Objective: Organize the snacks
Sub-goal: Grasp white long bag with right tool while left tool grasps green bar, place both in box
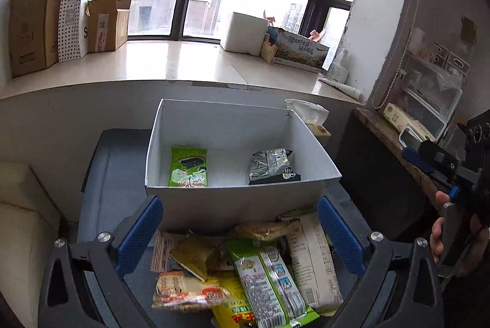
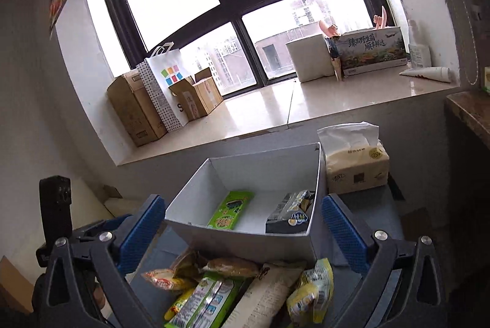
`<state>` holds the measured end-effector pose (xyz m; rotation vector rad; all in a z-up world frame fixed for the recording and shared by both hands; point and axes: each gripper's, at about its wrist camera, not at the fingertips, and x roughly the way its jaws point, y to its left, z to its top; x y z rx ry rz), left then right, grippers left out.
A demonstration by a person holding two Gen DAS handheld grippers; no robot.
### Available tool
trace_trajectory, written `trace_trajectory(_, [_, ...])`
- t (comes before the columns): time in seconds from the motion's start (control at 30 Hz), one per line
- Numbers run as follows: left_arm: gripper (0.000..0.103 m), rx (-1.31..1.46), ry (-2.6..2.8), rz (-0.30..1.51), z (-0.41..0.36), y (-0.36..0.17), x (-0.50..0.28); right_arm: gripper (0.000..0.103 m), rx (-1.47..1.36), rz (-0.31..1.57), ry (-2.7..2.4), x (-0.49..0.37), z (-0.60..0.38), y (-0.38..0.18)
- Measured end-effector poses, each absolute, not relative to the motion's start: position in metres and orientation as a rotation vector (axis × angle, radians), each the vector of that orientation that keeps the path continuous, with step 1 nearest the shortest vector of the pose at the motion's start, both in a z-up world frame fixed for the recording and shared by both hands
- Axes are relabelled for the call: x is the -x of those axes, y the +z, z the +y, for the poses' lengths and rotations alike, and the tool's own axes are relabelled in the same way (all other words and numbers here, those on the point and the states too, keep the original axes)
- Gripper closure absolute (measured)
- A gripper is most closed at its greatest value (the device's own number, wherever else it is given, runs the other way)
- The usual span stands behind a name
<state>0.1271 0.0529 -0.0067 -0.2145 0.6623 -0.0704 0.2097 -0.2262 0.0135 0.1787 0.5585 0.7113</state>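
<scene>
Early stage, my read: two packets are in the white box, a heap is still outside it.

Left to right in the left wrist view: the left gripper has its blue pads spread as wide as they go, nothing between them but air, hanging over the loose pile. In the box, the green seaweed packet lies flat at the left of the floor, the dark grey packet at the right against the side wall; the two are well apart, with bare floor between.

Loose pile sits on the grey table just in front of the box's near wall: orange-white cracker pack, yellow packs, green-white long pack, pale long pack. They overlap and are crinkly and glossy.

Right gripper is also fully spread and empty, aimed at the box's near corner. Tissue pack stands just right of the box.

So most of the sorting is left.
</scene>
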Motion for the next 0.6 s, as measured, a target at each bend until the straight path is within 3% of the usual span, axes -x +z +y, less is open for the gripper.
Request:
trace_trajectory(0.13, [0.0,0.141,-0.034,0.66,0.032,-0.01,-0.082,0.0,-0.151,0.618,0.708,-0.156,-0.238,-0.018])
trace_trajectory(0.23, [0.0,0.167,-0.019,0.676,0.024,-0.021,-0.054,0.0,-0.156,0.772,0.685,-0.138,-0.238,-0.057])
trace_trajectory(0.33, [0.0,0.201,-0.029,0.697,0.018,-0.033,-0.034,0.0,-0.119,0.899,0.647,-0.134,-0.229,-0.092])
trace_trajectory(0.6, [0.0,0.232,-0.026,0.747,0.018,-0.053,-0.025,0.0,-0.14,0.981,0.672,-0.167,-0.207,-0.125])
